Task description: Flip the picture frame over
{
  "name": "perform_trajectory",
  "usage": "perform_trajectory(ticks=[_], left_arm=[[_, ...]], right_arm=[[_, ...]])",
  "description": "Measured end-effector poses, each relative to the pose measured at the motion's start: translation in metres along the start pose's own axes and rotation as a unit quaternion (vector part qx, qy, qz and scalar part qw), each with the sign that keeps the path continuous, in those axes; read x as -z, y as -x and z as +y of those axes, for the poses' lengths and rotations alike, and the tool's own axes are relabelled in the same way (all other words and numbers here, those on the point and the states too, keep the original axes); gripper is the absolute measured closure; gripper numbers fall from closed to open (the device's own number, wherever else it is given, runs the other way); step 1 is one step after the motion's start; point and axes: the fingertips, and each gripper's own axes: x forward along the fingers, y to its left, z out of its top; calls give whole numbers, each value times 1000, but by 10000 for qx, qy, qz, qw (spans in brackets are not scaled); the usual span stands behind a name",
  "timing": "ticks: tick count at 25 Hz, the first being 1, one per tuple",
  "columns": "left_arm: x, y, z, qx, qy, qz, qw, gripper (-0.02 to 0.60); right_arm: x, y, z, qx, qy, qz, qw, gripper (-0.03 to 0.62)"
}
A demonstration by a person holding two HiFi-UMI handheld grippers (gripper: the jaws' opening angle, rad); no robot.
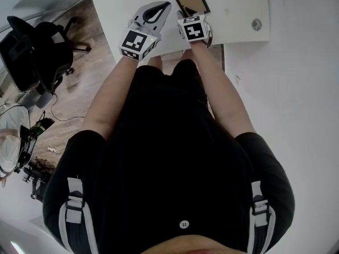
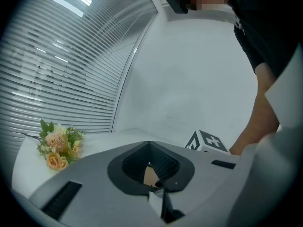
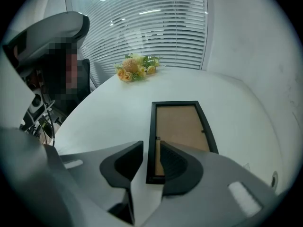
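Looking down on a black frame [image 3: 182, 126] flat on the white desk [image 3: 118, 108], back up, brown board filling it edge to edge. At its 7 o'clock corner, the right tongs [image 3: 151, 150], narrowed astride the left rail, a sliver of desk showing between the left pad and that rail; not pinched yet. At 9 o'clock of those in the head view, the left tongs [image 1: 165, 5], tips together, gripping nothing. Far along the desk, at 11 o'clock from the frame, a bunch of flowers [image 3: 135, 67].
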Motion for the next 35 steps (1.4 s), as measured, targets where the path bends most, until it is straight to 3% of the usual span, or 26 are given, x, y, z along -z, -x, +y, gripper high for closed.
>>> perform_trajectory(ticks=[8, 18, 35], left_arm=[[1, 3, 3, -41, 64, -17, 10000, 580], [-14, 13, 4, -142, -6, -133, 9998, 580], [-52, 24, -9, -547, -211, -277, 9979, 580]], right_arm=[[0, -1, -3, 283, 327, 6, 9991, 532], [-18, 20, -4, 104, -196, -358, 9991, 543], [-59, 78, -8, -855, -949, -961, 9871, 543]])
